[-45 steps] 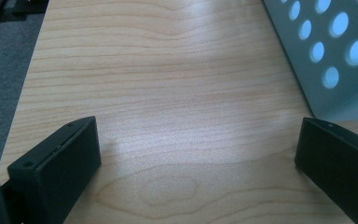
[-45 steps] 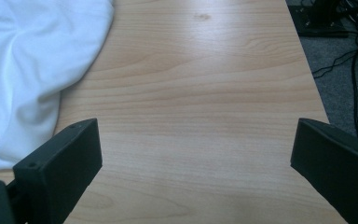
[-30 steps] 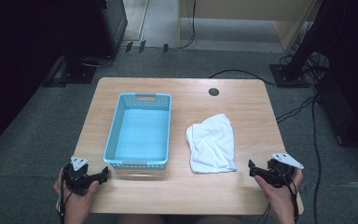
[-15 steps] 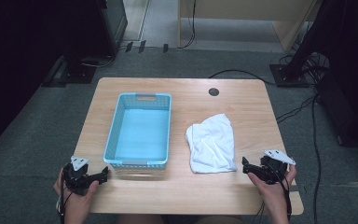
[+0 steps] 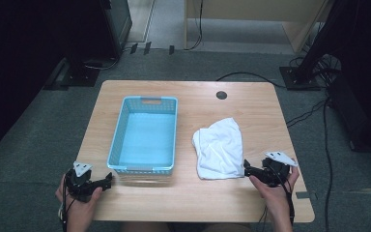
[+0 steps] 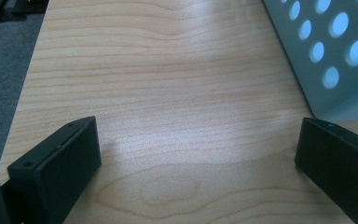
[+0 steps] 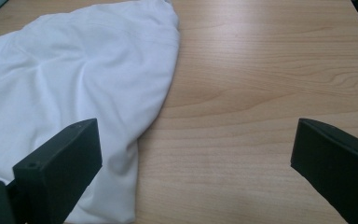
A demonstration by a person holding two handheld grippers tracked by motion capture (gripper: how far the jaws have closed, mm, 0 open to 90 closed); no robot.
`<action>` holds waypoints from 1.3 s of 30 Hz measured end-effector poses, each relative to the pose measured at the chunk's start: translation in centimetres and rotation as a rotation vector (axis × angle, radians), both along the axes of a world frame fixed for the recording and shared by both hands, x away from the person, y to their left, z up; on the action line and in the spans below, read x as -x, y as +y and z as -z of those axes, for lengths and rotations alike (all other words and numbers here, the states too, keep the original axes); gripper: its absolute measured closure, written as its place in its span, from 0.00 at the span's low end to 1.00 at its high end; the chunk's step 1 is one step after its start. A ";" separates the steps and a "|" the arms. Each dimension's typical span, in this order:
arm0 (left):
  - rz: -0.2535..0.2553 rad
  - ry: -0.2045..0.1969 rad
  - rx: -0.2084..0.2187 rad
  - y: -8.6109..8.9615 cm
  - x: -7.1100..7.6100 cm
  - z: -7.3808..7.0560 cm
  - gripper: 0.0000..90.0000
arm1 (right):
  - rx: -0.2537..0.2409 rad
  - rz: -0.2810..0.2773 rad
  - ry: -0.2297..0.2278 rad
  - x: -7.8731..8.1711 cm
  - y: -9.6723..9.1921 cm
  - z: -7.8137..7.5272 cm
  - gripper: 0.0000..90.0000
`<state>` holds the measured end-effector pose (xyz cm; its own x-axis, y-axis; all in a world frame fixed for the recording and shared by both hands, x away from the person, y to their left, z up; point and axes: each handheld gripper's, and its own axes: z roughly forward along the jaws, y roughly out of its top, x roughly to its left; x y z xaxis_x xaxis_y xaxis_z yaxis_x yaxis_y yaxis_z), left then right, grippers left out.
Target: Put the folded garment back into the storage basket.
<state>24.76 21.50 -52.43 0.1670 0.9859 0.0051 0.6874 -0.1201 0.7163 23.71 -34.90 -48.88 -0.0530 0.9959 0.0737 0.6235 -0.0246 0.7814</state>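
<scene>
White cloth [image 5: 221, 149] lies on tabletop [image 5: 251, 111], blue basket [image 5: 144, 136] empty (nothing started, apparently); left gripper [image 5: 107, 181] and right gripper [image 5: 247, 167] fingers open.

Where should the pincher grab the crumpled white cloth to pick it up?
Probably the near right edge of the crumpled white cloth, coming in low from the right along the wooden table. The right gripper is already beside that edge with its jaws spread wide, and in the right gripper view the cloth bunches into a rounded fold there, thick enough to pinch.
</scene>
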 end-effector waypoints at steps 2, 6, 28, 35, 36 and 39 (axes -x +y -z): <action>0.000 0.000 0.000 0.0 0.0 0.0 0.00 | -0.002 -0.001 0.000 -0.2 0.3 0.0 0.01; 0.000 0.000 0.000 0.0 0.0 0.0 0.00 | -0.007 -0.009 -0.003 -0.6 1.0 -0.1 0.01; 0.000 0.000 0.000 0.0 0.0 0.0 0.00 | -0.010 -0.036 -0.005 -2.3 4.0 -0.4 0.01; 0.000 0.000 0.000 0.0 0.0 0.0 0.00 | -0.010 -0.040 0.002 -2.8 4.9 -0.4 0.01; 0.000 0.000 0.000 0.0 0.0 0.0 0.00 | -0.009 -0.042 0.001 -2.9 5.0 -0.4 0.01; 0.000 0.000 0.000 0.0 0.0 0.0 0.00 | -0.006 -0.042 0.001 -3.1 5.3 -0.4 0.01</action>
<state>24.76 21.51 -52.43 0.1670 0.9859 0.0052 0.6873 -0.1202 0.7163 26.78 -29.60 -48.51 -0.0947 0.9923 0.0792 0.6248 -0.0027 0.7808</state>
